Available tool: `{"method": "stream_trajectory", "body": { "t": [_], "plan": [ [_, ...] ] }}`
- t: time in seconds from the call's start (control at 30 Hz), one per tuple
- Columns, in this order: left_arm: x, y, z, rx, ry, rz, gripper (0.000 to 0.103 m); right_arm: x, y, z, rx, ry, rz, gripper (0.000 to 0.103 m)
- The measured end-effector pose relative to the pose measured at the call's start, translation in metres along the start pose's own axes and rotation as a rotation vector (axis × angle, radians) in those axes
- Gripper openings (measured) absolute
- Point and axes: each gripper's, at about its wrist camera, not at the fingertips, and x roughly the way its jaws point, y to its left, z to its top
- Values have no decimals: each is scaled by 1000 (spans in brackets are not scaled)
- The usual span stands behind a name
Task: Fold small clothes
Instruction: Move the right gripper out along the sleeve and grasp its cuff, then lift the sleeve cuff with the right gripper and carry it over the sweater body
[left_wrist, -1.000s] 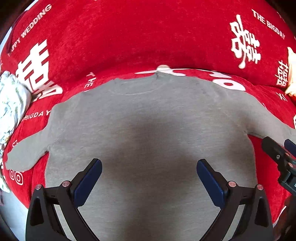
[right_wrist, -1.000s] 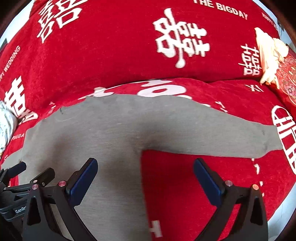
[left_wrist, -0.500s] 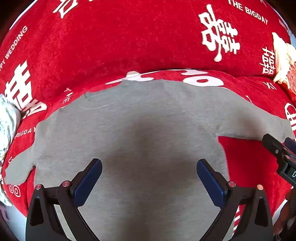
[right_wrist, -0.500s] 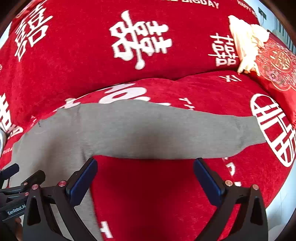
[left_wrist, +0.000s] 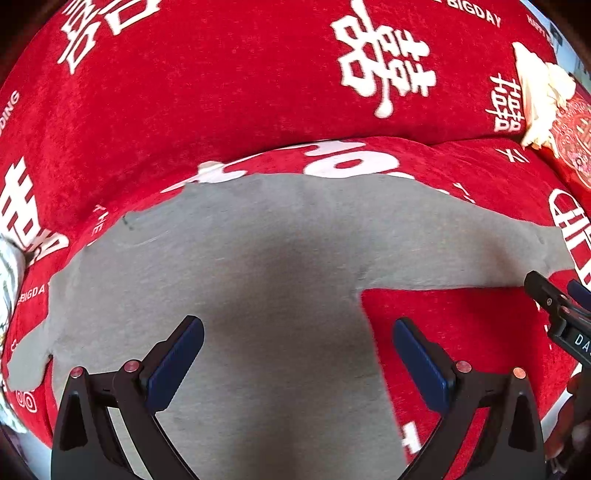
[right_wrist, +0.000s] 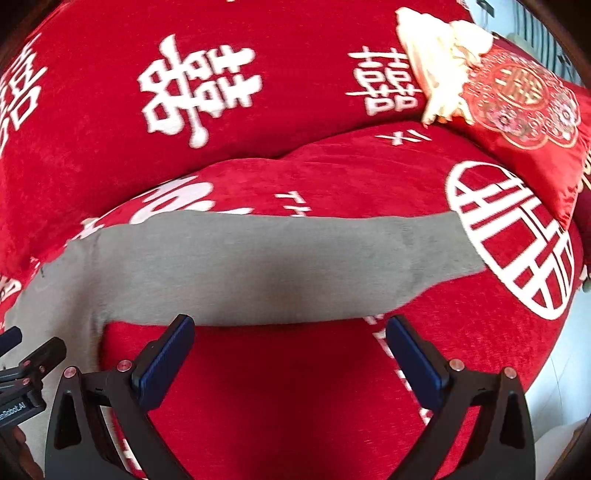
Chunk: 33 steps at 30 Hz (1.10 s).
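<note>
Both jaws spread wide, nothing gripped: left gripper (left_wrist: 295, 358) over the shirt (left_wrist: 258, 295) body, right gripper (right_wrist: 290, 354) just short of its sleeve (right_wrist: 277, 266).
Shirt is laid flat on the red cover (left_wrist: 221, 92); first fold judged not started. Sleeve likely needs pinching near the cuff (right_wrist: 454, 247), then carrying across. Cuff and cushion (right_wrist: 524, 99) are shown fully in the right view only; the other sleeve (left_wrist: 29, 354) in the left view only.

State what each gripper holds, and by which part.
Nothing. Left gripper and right gripper are both open above the gray shirt, gripping no part.
</note>
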Motion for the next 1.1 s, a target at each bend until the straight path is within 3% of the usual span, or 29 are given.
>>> {"method": "stream_trajectory", "body": {
  "t": [0.4,0.57,0.7,0.83,0.87,0.9,0.93,0.97,1.0,1.1],
  "plan": [
    [12,-43,7,56,11,-19,102,12,-66,9,84,7,-78,103],
    [18,-56,9,71,18,-22,102,26,-93,15,144,25,-72,103],
    [24,-60,8,74,28,-23,102,44,-108,18,191,31,-57,92],
    [27,-59,6,66,33,-27,102,54,-108,28,180,-31,-52,87],
    [27,-57,7,60,33,-29,102,57,-107,32,173,-42,-54,81],
    [27,-55,7,55,32,-29,102,61,-106,36,162,-51,-44,62],
    [27,-52,7,48,32,-29,102,66,-107,39,160,-46,-19,28],
    [27,-49,7,40,31,-28,102,73,-109,42,173,-27,11,12],
    [27,-46,7,34,31,-27,102,81,-115,44,209,7,50,9],
    [25,-31,5,9,24,-25,102,74,-124,46,261,-27,95,9]
  ]
}}
